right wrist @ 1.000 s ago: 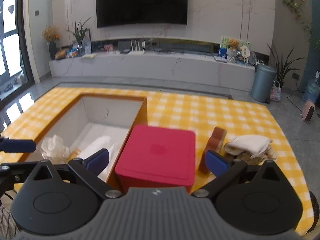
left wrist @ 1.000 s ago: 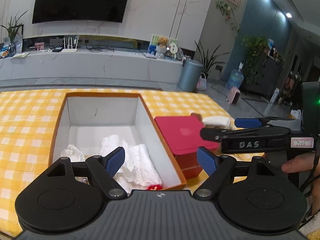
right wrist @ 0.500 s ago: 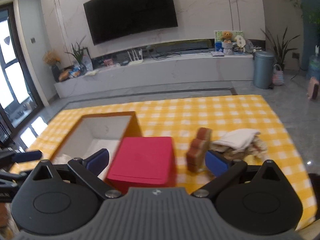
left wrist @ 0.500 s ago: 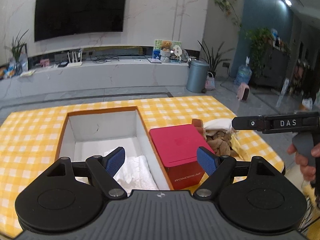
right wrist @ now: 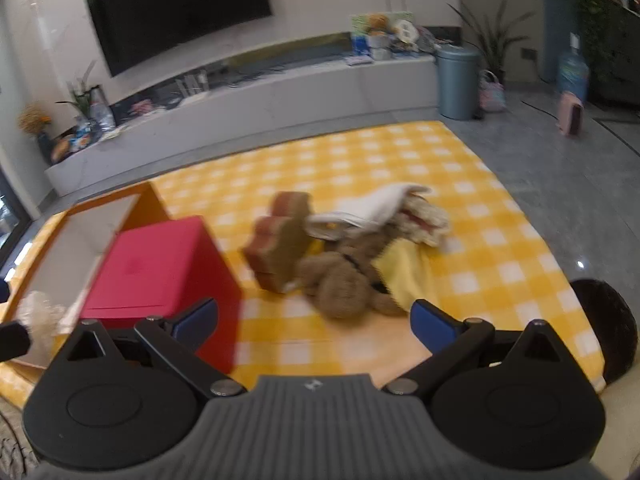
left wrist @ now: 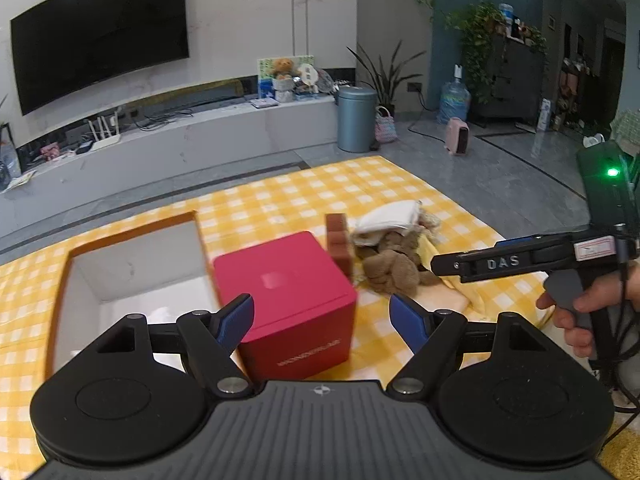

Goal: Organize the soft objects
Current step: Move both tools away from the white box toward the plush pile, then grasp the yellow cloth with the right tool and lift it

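A heap of soft things lies on the yellow checked cloth: a brown plush toy [right wrist: 340, 280], a white cloth [right wrist: 372, 208], a yellow cloth [right wrist: 404, 272] and a brown sponge block [right wrist: 280, 248]. The plush toy [left wrist: 394, 268] and white cloth [left wrist: 388, 220] also show in the left wrist view. My right gripper [right wrist: 314, 322] is open and empty, just short of the plush toy. My left gripper [left wrist: 322, 318] is open and empty, above the red box [left wrist: 288, 292]. The right gripper [left wrist: 520, 260] shows side-on at the right of the left wrist view.
An open orange box with white lining [left wrist: 132, 256] stands left of the red box [right wrist: 156, 268]. A crumpled white plastic bag [right wrist: 36, 312] shows at the orange box's near corner. The table's far and right edges drop to a grey floor.
Both grippers have swung to the right, from over the orange box toward the red box and the soft heap. The right gripper is now closer to the plush toy. Both stayed open.
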{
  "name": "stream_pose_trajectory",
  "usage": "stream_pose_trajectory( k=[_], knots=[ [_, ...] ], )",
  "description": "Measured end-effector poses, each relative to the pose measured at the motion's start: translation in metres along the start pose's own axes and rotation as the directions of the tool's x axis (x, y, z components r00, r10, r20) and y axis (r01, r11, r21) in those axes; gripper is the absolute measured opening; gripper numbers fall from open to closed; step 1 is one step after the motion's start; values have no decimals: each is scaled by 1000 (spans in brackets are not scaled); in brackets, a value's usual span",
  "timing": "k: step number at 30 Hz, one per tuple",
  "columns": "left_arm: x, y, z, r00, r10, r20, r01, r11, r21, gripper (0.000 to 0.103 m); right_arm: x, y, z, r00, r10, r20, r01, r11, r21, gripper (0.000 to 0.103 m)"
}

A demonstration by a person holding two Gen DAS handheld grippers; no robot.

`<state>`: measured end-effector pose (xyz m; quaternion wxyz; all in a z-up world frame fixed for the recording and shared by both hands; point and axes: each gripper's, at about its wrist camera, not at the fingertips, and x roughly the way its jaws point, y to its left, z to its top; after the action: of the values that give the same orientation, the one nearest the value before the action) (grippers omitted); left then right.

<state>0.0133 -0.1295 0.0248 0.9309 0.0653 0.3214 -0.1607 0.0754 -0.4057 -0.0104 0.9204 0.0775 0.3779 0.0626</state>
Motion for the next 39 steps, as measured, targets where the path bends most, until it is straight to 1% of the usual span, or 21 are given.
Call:
stream_pose_trajectory(
  k=[2,4,6,7,9,13,16,19,21,24,26,28,29,30,31,33,34,35,36,37,39],
  knots=[
    [10,-7,-1,999,-40,-30,41,999,16,91,8,-12,-2,1000,-16,-14,17,999,35,100],
    [21,-14,-2,994,-85,-71,88,996,35,91,17,-24,-4,999,-5,-49,10,996,91,100],
    [30,-20,-2,989,-109,-96,112,993,27,91,24,-34,-6,997,13,-78,-2,991,137,100],
    [36,-23,-2,986,-122,-109,126,992,28,91,27,-37,-6,996,14,-85,-2,990,142,100],
    [46,-28,-2,980,-150,-132,155,988,27,90,34,-40,-7,995,-12,-94,24,991,130,100],
    [65,-44,-4,963,-197,-182,209,977,49,89,47,-49,-8,988,-111,-107,124,985,123,100],
    [74,-56,-5,964,-190,-187,209,974,85,89,60,-58,-12,979,-178,-102,190,974,125,100],
    [83,-60,-6,964,-198,-176,213,975,66,89,73,-60,-15,971,-233,-57,238,967,92,100],
    [88,-63,-7,965,-205,-162,219,973,76,89,82,-60,-14,970,-240,-49,243,967,79,100],
    [92,-67,-10,970,-198,-140,214,971,111,89,92,-58,-16,977,-209,-39,211,975,66,100],
    [95,-67,-11,972,-188,-141,205,972,115,89,100,-55,-19,973,-228,-40,230,971,58,100],
    [95,-63,-12,974,-184,-132,198,975,97,89,107,-52,-23,968,-247,-55,249,968,41,100],
    [94,-60,-12,974,-188,-127,200,976,87,89,111,-50,-25,967,-245,-67,247,969,25,95],
    [93,-57,-13,974,-192,-121,202,976,77,89,114,-49,-27,966,-248,-74,250,968,11,87],
    [92,-54,-13,974,-194,-116,202,977,64,89,116,-48,-28,964,-255,-82,256,967,3,83],
    [91,-47,-14,975,-192,-110,198,979,40,89,120,-48,-30,965,-246,-94,246,969,-5,68],
    [90,-44,-13,976,-191,-108,195,980,32,89,121,-48,-31,966,-238,-98,239,971,-3,65],
    [89,-42,-13,976,-190,-107,194,981,26,89,121,-48,-31,966,-245,-89,245,970,-7,59],
    [89,-39,-13,976,-189,-105,192,981,20,89,121,-47,-32,964,-252,-85,251,968,-19,49],
    [88,-36,-13,977,-187,-103,190,982,13,89,121,-46,-32,964,-255,-80,253,967,-33,45],
    [86,-32,-13,978,-186,-99,187,982,1,89,120,-47,-31,964,-253,-85,251,967,-32,25]
  ],
)
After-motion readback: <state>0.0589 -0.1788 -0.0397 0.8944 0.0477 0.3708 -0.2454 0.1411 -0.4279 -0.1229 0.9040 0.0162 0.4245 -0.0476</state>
